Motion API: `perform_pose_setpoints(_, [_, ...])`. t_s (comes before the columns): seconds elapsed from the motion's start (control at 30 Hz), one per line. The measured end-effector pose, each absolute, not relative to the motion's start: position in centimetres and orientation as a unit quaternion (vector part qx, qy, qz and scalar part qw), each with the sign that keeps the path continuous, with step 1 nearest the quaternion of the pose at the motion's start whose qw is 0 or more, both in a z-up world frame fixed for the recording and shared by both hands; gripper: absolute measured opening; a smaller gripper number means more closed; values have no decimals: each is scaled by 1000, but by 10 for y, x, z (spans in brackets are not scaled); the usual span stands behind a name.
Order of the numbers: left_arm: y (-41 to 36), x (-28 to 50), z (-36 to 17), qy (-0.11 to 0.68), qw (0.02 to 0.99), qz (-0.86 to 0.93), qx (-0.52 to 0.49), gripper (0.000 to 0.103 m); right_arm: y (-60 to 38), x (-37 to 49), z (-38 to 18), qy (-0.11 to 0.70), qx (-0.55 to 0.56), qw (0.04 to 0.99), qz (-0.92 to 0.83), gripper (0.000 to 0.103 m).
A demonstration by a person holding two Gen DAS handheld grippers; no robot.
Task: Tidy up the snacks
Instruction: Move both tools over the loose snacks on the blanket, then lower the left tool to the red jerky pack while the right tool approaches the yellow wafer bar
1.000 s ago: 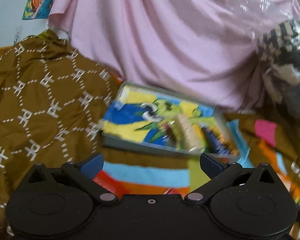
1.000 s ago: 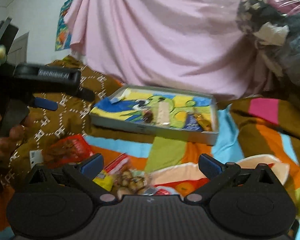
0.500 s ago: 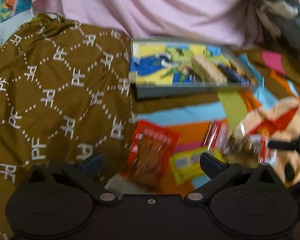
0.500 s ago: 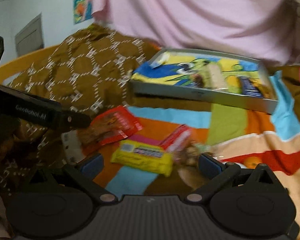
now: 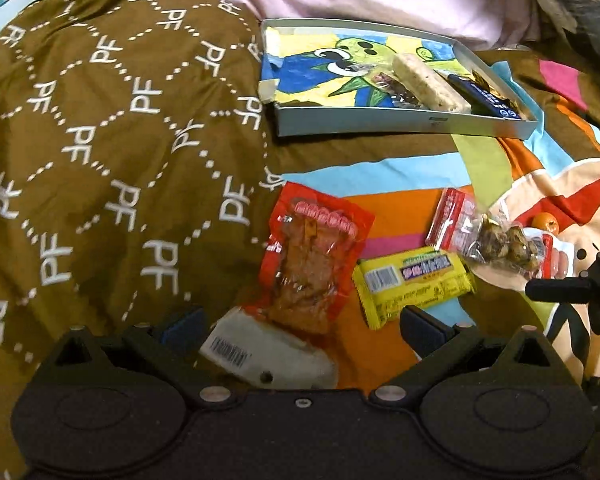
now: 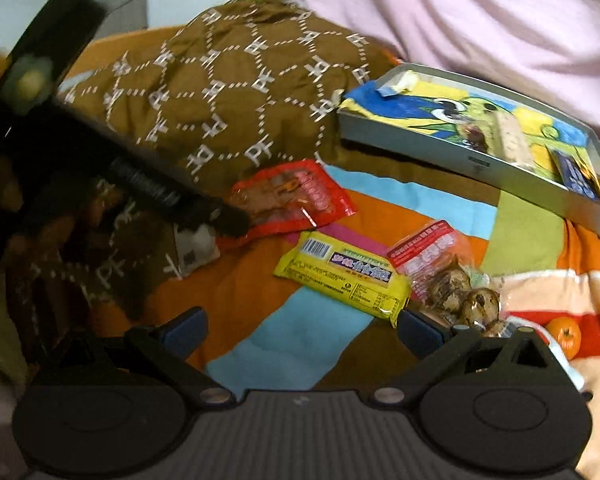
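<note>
Snacks lie loose on a striped bedspread; a grey tray, beyond them against the pink cloth, already holds a pale bar and a dark-blue packet. Step in hand, as judged: reaching for the next snack. The left gripper, jaws wide and holding nothing, hangs over the red pouch and white packet; the right gripper, equally wide and empty, faces the yellow bar. Next move calls for descending and closing on one packet. The white packet is half under the pouch; the clear bag of brown nuggets is hard to identify; print is illegible.
</note>
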State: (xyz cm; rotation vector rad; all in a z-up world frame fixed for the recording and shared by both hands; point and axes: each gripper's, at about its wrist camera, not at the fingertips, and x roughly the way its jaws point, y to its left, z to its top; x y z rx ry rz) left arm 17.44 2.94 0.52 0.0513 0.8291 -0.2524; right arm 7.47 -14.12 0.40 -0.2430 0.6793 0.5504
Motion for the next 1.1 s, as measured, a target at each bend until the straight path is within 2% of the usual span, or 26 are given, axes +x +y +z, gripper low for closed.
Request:
perform_pose_setpoints(0.5, [27,208,-2,385,914,-124,28,102,-133,161,-12,356,-236,824,373,103])
perform_pose_setpoints(0.77, [13,210,-11,383,906,-169,66,101,-112,180,-23,370,-302,773,418,101])
perform_pose_setpoints(0.9, [10,214,-18,393,898,-184,78,92,-116,191,-26,400,-282,762,425,99])
perform_pose_setpoints(0.93, [10,215,-20,396,896,-185,83,88,-119,193,-26,405,-278,761,423,96])
perform_pose_setpoints(1.1, [5,213,-26,399,891,-186,115,80,-138,188,-28,431,-232,773,404,86])
